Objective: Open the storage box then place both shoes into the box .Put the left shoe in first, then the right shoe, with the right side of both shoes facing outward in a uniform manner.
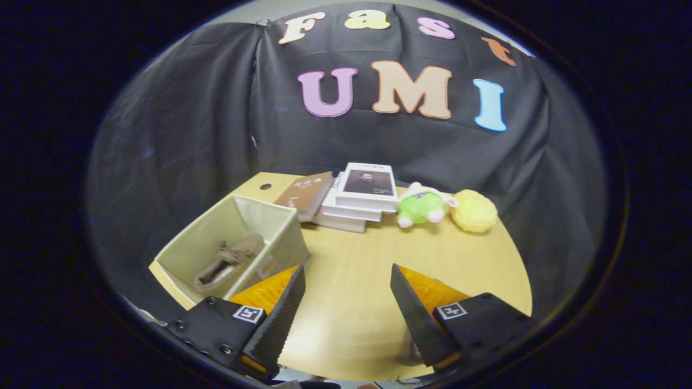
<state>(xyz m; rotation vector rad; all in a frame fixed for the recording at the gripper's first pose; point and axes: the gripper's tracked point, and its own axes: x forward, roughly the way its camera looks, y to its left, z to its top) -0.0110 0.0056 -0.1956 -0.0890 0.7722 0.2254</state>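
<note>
An open beige fabric storage box (281, 237) stands on the wooden table (378, 259), just ahead and left of my left finger. Inside it lies one brownish shoe (230, 259), stretched along the box floor. My gripper (348, 294) hovers over the table with its fingers wide apart and nothing between them. A small brownish shape (409, 354), partly hidden beneath the right finger, may be the second shoe; I cannot tell.
Beyond the box lies a stack of books (354, 202), with a brown book (305, 194) leaning beside it. A green plush toy (421, 208) and a yellow fluffy ball (474, 210) sit to the right of the books, near the table's far edge.
</note>
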